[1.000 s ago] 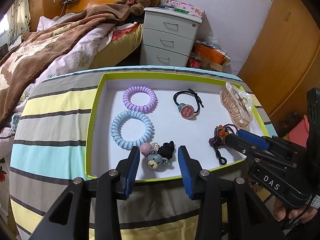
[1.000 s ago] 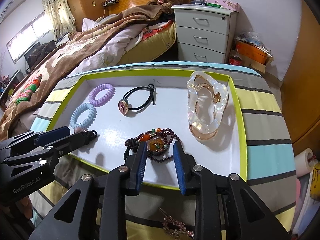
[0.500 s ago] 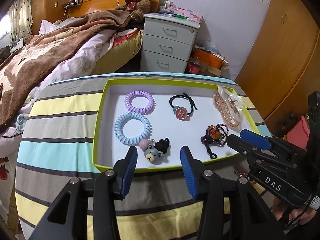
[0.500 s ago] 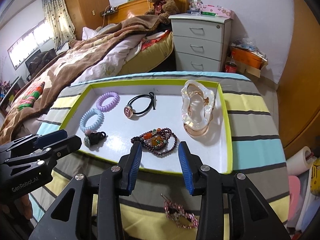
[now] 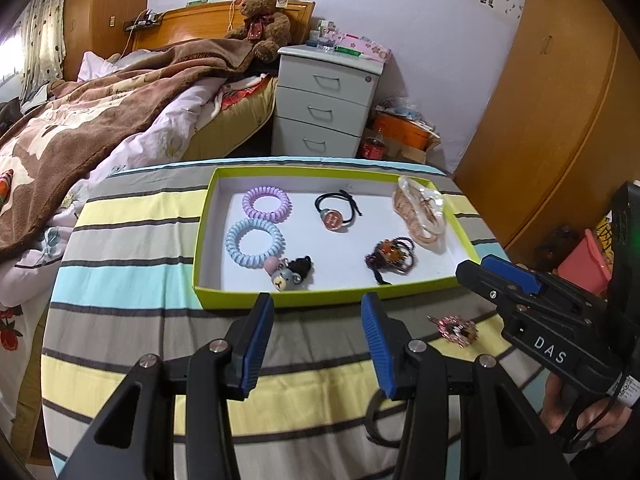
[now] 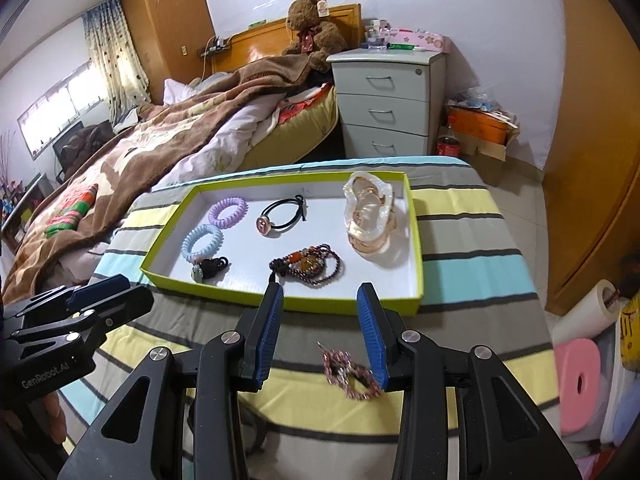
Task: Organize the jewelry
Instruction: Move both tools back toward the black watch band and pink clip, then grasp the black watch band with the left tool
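A green-rimmed white tray (image 5: 208,196) (image 6: 416,240) on the striped table holds a purple coil tie (image 5: 266,203), a blue coil tie (image 5: 255,242), a bear charm tie (image 5: 286,274), a black tie with a pink disc (image 5: 334,216), a bead bracelet (image 5: 390,256) (image 6: 310,266) and a clear hair claw (image 5: 420,210) (image 6: 370,214). A pink sparkly hair clip (image 6: 352,372) (image 5: 456,328) lies on the cloth in front of the tray. My left gripper (image 5: 316,308) is open and empty before the tray. My right gripper (image 6: 320,300) is open and empty, above the clip.
A black hair band (image 5: 376,420) lies on the cloth under the fingers. Behind the table are a bed with a brown blanket (image 5: 100,112), a white drawer unit (image 5: 326,104) and a wooden wardrobe (image 5: 560,120). Pink rolls (image 6: 580,384) stand at the right.
Both grippers have drawn back and up from the tray, with jaws open. The bear tie and bracelet stay in the tray. The pink clip has come into view.
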`<state>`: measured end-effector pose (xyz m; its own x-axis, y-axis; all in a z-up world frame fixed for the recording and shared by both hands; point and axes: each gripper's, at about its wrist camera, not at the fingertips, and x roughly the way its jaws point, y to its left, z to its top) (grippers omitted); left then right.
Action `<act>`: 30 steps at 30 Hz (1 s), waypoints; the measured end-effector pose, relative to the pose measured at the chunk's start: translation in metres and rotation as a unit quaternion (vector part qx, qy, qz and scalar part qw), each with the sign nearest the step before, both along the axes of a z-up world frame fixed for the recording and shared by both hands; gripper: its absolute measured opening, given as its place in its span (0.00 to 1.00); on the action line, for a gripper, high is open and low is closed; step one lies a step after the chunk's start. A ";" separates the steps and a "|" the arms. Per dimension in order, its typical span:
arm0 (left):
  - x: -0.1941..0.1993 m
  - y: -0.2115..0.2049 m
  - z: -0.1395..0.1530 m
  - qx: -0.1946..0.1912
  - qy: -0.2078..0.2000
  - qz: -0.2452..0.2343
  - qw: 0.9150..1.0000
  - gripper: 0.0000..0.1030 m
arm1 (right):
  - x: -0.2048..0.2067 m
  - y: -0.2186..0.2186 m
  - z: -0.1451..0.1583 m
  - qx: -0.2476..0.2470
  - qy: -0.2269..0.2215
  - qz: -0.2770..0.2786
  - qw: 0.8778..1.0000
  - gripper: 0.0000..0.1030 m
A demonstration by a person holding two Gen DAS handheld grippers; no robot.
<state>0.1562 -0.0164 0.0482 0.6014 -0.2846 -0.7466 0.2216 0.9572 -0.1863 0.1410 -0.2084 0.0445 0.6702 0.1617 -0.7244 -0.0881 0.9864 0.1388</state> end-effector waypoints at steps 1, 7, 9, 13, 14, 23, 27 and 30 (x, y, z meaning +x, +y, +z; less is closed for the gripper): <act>-0.003 0.000 0.001 -0.001 -0.001 0.000 1.000 0.46 | -0.005 -0.002 0.001 -0.002 -0.003 -0.002 1.000 0.38; -0.021 0.002 0.000 -0.011 -0.001 -0.012 1.000 0.48 | -0.025 -0.016 -0.002 0.003 -0.006 -0.019 1.000 0.39; -0.026 0.003 -0.004 -0.015 0.004 -0.016 1.000 0.49 | -0.031 -0.021 -0.005 0.006 -0.005 -0.025 1.000 0.39; -0.034 0.000 -0.016 -0.017 0.021 -0.029 0.999 0.49 | -0.040 -0.031 -0.010 0.005 -0.005 -0.037 0.999 0.39; -0.035 -0.001 -0.018 -0.017 0.025 -0.033 0.999 0.49 | -0.042 -0.033 -0.011 0.005 -0.005 -0.039 0.999 0.39; -0.045 -0.022 -0.044 -0.003 0.064 -0.069 0.996 0.49 | -0.054 -0.057 -0.029 0.010 0.014 -0.062 0.998 0.39; -0.047 -0.029 -0.050 0.012 0.071 -0.073 0.995 0.49 | -0.056 -0.061 -0.033 0.015 0.018 -0.065 0.998 0.40; -0.047 -0.033 -0.053 0.020 0.074 -0.073 0.994 0.49 | -0.056 -0.061 -0.037 0.017 0.021 -0.064 0.998 0.40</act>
